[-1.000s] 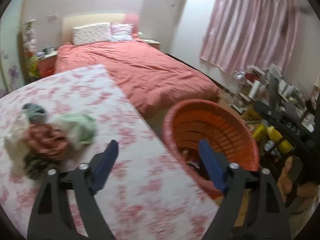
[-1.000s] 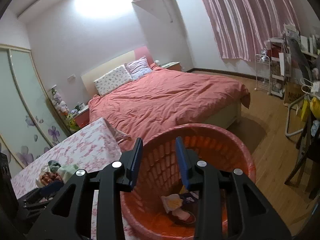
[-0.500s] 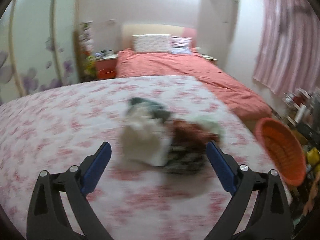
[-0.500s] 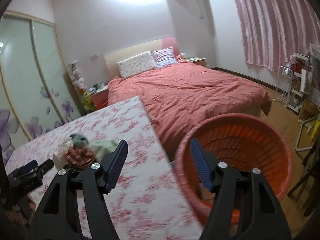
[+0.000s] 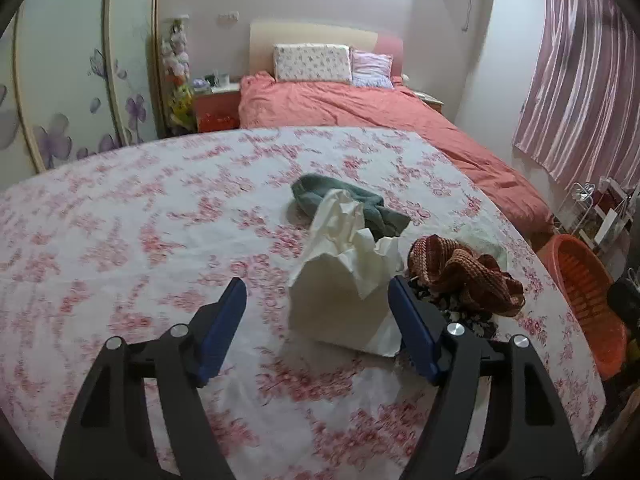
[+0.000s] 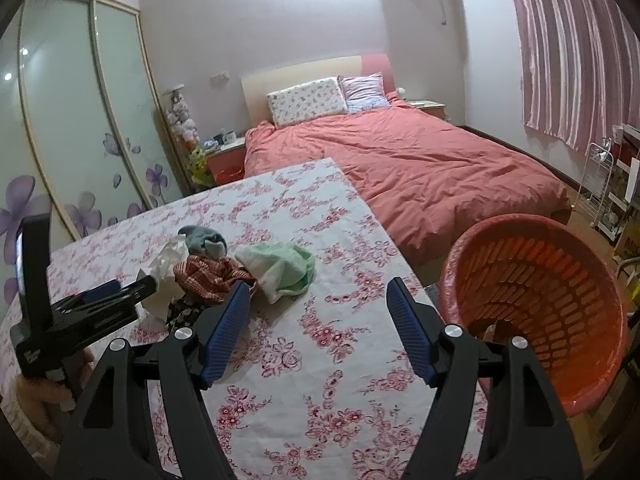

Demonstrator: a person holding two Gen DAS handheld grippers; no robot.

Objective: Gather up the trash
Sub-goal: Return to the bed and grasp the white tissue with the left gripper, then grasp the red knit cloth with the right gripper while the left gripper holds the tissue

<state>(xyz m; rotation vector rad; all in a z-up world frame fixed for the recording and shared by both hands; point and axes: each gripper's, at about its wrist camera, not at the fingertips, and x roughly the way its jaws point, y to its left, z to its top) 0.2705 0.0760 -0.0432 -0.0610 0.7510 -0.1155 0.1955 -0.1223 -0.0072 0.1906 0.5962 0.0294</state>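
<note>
**Progress.** Partly done, by judgement. The basket (image 6: 532, 304), orange plastic with slotted walls, stands off the desk's right edge at the right of the right wrist view; something pale lies at its bottom, too hidden behind the gripper finger to name. A pile remains on the desk (image 5: 120, 240), so several pick-ups look left. Neither gripper carries anything.

**Pile, location.** Centre to centre-right of the left wrist view; left of centre in the right wrist view. All pieces touch or overlap.

**Pile, items.**
- White paper (image 5: 344, 276): crumpled, bag-like, standing up with a ragged top; nearest the left gripper. Looks light and easily crushed.
- Teal cloth (image 5: 320, 196): soft, lumpy, behind the paper and partly under it.
- Rust knit (image 5: 460, 272): ribbed, loosely bunched, right of the paper.
- Dark floral cloth (image 5: 460, 308): mostly under the knit; little shows.
- Green cloth (image 6: 284, 268): pale, folded over, on the basket side of the pile.

**Left gripper** (image 5: 318, 324): jaws closing but apart; the paper sits just ahead, between the lines of the fingers, with the right finger close beside it. No pad presses on it.

**Right gripper** (image 6: 318, 324): jaws opening, nothing between them but bare desk; the pile lies up-left of it, the basket right.

**Next, likely.** The paper, taken by the left gripper.
</note>
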